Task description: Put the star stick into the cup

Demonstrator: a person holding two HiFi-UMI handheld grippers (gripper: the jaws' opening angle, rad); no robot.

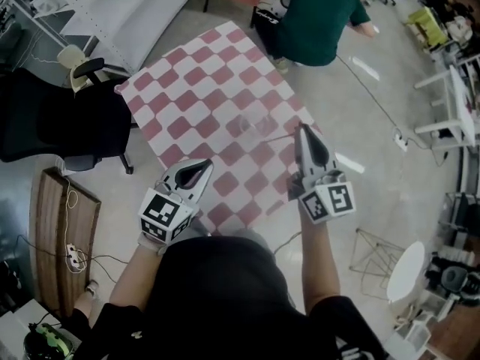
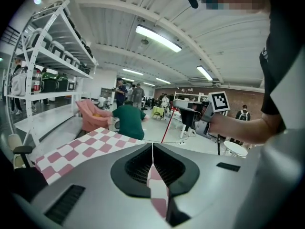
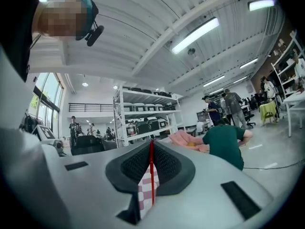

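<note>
**A:** Where does the left gripper sit against the checkered table (image 1: 195, 81)?

**B:** The left gripper (image 1: 204, 166) hangs over the table's near edge. Its jaws are pressed together with nothing between them.

**A:** And the cup?

**B:** The clear cup (image 1: 252, 126) stands upright on the table, right of its middle and farther in than both grippers.

**A:** The star stick?

**B:** The star stick (image 3: 151, 171) is thin and red, and the right gripper (image 1: 303, 130) has it clamped between closed jaws over the table's right edge. It pokes out toward the cup. Whether its end touches the cup, I cannot tell.

**A:** Anyone else?

**B:** A person in green (image 1: 315, 13) crouches beyond the table's far end.
</note>
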